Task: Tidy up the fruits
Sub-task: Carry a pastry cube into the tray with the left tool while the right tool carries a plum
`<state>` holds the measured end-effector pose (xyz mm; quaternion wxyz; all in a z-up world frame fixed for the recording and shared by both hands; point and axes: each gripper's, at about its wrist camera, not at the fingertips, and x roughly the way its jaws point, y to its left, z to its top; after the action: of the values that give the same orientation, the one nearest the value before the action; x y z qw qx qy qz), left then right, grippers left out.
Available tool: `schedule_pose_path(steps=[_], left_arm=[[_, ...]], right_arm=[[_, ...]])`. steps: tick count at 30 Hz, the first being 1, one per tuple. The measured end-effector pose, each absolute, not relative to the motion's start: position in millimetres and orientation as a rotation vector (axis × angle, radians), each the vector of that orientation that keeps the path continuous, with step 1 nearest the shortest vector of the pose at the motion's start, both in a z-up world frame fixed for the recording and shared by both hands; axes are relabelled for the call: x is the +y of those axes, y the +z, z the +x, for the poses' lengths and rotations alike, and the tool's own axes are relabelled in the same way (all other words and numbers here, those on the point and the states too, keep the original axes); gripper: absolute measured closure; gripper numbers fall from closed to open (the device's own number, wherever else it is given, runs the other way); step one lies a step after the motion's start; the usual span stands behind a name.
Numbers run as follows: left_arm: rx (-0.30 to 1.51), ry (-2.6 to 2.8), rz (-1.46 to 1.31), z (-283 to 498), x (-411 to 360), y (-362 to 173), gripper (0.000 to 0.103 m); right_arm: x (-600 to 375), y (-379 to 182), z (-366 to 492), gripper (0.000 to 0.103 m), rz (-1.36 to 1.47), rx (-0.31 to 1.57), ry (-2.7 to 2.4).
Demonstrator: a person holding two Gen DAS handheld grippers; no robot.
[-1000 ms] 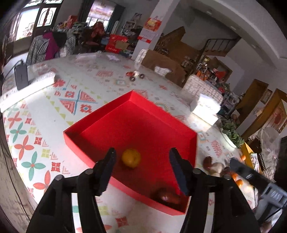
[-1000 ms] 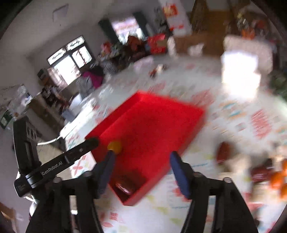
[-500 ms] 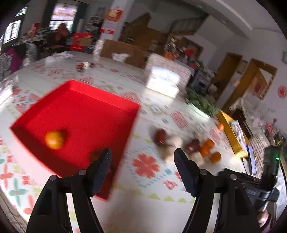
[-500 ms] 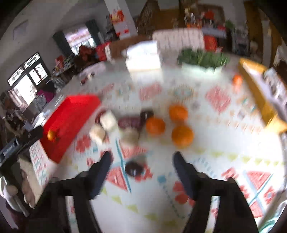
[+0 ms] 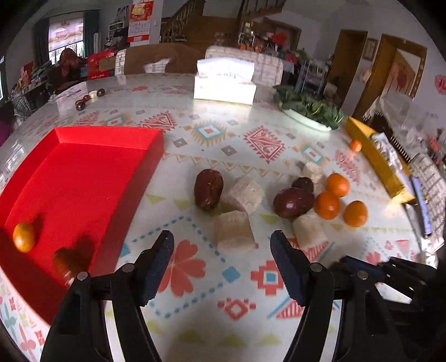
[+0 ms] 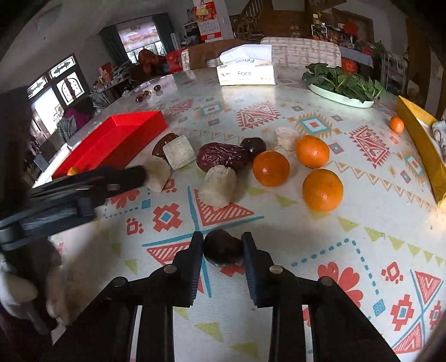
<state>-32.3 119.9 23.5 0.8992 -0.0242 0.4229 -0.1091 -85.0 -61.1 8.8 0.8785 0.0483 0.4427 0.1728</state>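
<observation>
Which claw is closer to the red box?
Left. The left gripper hovers open just beside the red box. The right gripper is farther away, past the fruit pile, closed on a dark date.

Cluttered room: bright arched windows [image 6: 60, 87] at left, brown wooden doorways [image 5: 390, 75] at right, red wall calendar [image 5: 140, 21] behind.

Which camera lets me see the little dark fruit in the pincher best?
The right wrist view. The small dark fruit sits close up, pinched between the right gripper fingers, just above the tablecloth. In the left wrist view that fruit cannot be made out; only a bit of the right gripper shows at the edge.
</observation>
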Motion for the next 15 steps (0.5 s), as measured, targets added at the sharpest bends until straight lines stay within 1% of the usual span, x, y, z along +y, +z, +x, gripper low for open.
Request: schedule_pose_path(steps=[3,6,7,11,15], left_arm=[[0.898,-0.216,-0.026,-22.7,113.2,15.0,0.034],[0.904,-0.203,-0.018,-20.3,112.9,11.1,0.071],[0.910,-0.213,-0.029,-20.1,114.4,11.2,0.072],[0.900,-0.232,-0.102,-28.9,129.2,14.9,0.072],[0.853,-0.250,-0.177,-45.8,153.0,33.6,0.072]], right_arm=[[-66.9,8.9,-85.8,0.072,0.129,0.922,0.373],[-67.4,9.0,-86.5,0.072,0.134,0.921,0.377],[-67.8,9.0,-86.6,0.072,0.137,0.921,0.378],[-68.9,9.9,-87.7,0.073,0.145,0.914,0.380],[-70.3,19.5,-92.7,0.074,0.176,0.885,0.413]])
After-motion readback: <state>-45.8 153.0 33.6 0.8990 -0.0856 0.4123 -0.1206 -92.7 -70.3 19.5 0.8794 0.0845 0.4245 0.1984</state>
